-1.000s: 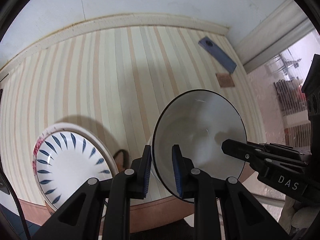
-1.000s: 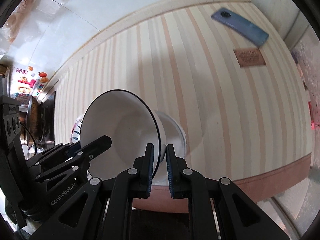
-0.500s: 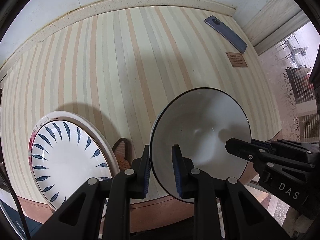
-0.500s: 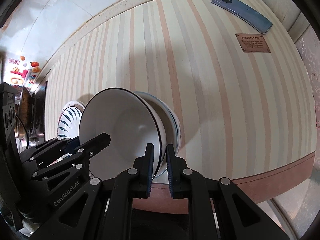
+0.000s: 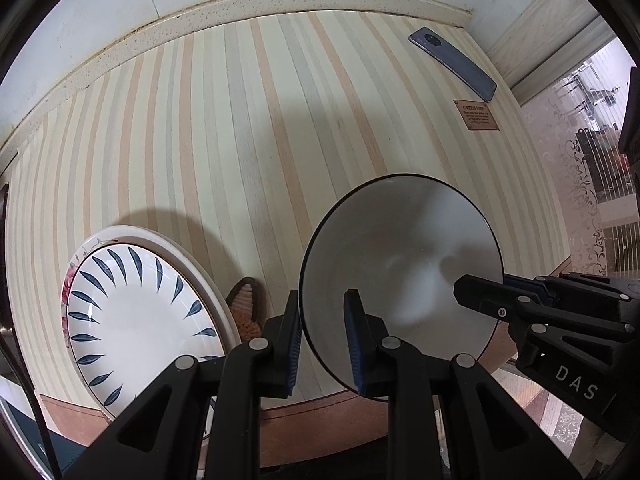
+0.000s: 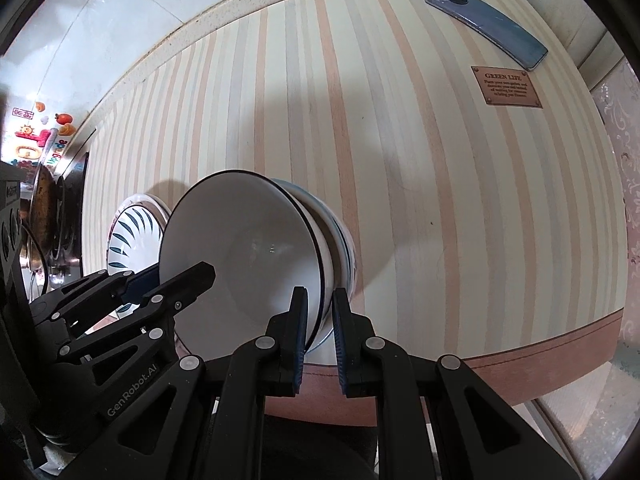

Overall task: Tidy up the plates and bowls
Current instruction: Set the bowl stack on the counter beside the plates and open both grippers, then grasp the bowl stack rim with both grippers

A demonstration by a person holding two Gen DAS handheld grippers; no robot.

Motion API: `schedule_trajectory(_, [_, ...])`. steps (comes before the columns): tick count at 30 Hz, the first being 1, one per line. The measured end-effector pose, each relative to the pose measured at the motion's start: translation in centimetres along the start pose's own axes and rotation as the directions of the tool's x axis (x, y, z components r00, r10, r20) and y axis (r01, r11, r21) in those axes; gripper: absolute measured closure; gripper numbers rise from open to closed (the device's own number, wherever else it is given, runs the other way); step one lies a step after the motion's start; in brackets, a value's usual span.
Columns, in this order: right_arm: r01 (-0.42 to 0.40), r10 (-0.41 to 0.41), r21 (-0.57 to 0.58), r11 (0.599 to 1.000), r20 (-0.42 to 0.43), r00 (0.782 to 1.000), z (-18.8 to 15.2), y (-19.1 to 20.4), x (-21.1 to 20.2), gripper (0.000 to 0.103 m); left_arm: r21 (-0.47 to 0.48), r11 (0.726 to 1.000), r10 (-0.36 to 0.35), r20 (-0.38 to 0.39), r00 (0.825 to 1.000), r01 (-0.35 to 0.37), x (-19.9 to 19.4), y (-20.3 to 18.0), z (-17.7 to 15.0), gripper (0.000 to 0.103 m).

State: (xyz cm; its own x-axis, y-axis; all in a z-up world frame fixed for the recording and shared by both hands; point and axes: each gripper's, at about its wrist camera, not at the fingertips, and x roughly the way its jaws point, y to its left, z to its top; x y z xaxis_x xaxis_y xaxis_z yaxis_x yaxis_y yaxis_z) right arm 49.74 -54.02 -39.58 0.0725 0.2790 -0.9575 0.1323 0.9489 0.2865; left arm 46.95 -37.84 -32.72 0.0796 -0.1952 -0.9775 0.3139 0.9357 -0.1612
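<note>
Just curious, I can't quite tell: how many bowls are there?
2 at least: a white bowl with a dark rim, pinched at its rim by both tools, and a blue-rimmed bowl under it on the striped table. More may be hidden beneath.

Striped counter (image 5: 248,128) has a leaf-pattern plate (image 5: 136,320) near the front edge, a phone (image 6: 486,26) at the back corner and a small brown plaque (image 6: 506,88) just beside it.

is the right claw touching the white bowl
Touching. The right wrist view shows the right claw with its fingers pinching the white bowl's rim.
</note>
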Motion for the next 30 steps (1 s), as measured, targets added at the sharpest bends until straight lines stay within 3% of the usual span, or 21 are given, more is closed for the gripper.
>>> schedule_trajectory(9, [-0.024,0.024,0.015,1.0,0.012,1.0,-0.5,-0.6,-1.1,0.085,0.001,1.0,0.003,0.025,1.0,-0.003,-1.1,0.0,-0.2,0.085])
schedule_trajectory(20, [0.001,-0.001,-0.002,1.0,0.159,0.987,-5.4,0.3,-8.3,0.083,0.048,0.998,0.021,0.202,0.979,-0.031,-9.8,-0.9,-3.2,0.084])
schedule_trajectory(27, [0.022,-0.019,-0.005,1.0,0.286,0.958,-9.4,1.8,-14.2,0.047,0.05,0.999,0.003,0.281,0.96,-0.018,-15.0,-1.0,-5.7,0.082])
schedule_trajectory(30, [0.034,-0.027,-0.016,0.999,0.323,0.946,-11.2,2.7,-16.4,0.03,0.06,0.998,-0.005,0.315,0.949,-0.015,-16.8,-1.1,-6.6,0.068])
